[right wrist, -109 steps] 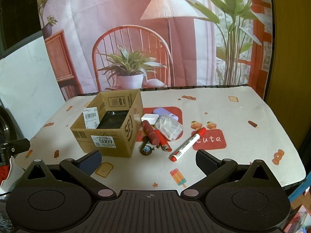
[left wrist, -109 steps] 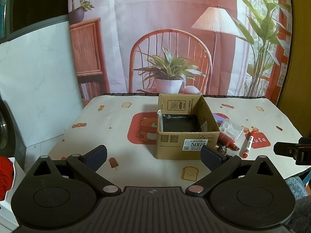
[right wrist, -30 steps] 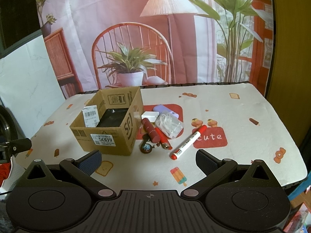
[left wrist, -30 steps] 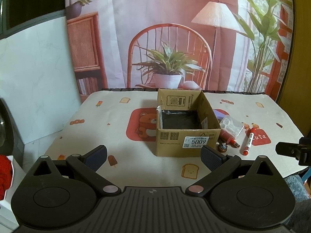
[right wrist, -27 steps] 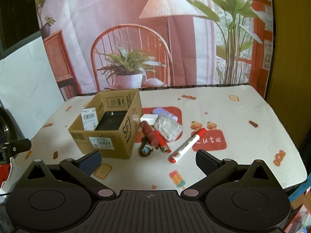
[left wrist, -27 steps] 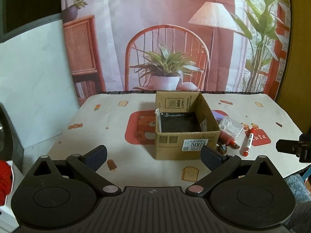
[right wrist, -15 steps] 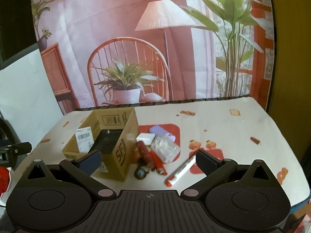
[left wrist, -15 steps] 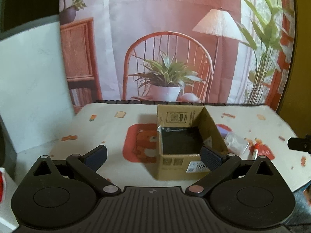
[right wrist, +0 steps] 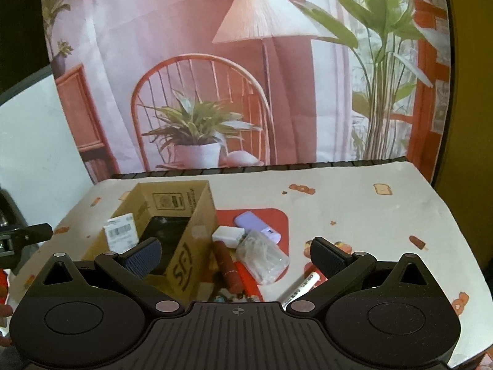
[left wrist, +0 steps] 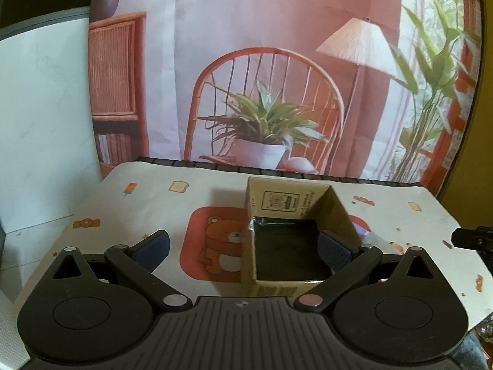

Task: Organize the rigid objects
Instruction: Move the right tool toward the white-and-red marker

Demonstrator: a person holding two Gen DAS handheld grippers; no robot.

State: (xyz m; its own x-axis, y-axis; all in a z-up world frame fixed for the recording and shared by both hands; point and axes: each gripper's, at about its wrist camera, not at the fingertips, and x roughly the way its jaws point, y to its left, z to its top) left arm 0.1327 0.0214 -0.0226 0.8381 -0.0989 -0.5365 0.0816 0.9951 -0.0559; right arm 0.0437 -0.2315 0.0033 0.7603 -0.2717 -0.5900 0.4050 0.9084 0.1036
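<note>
While both grippers hang wide open and hold nothing, the loose items sit just ahead of the right gripper (right wrist: 235,256). Nearest, under its fingers: a white marker (right wrist: 300,288) toward the right finger, and a dark red tube (right wrist: 227,265) near centre. Just beyond lie a clear plastic packet (right wrist: 262,257), a white block (right wrist: 228,234) and a lilac case (right wrist: 257,226), all bunched against the right wall of the cardboard box (right wrist: 191,243), presumably staged there for short transfers. Ahead of the left gripper (left wrist: 243,245), that box (left wrist: 295,203) stands open-topped with a dark lining, its near wall between the fingers. Judgement: nothing is visibly packed yet; the right side looks set to pick first while the left steadies the box.
</note>
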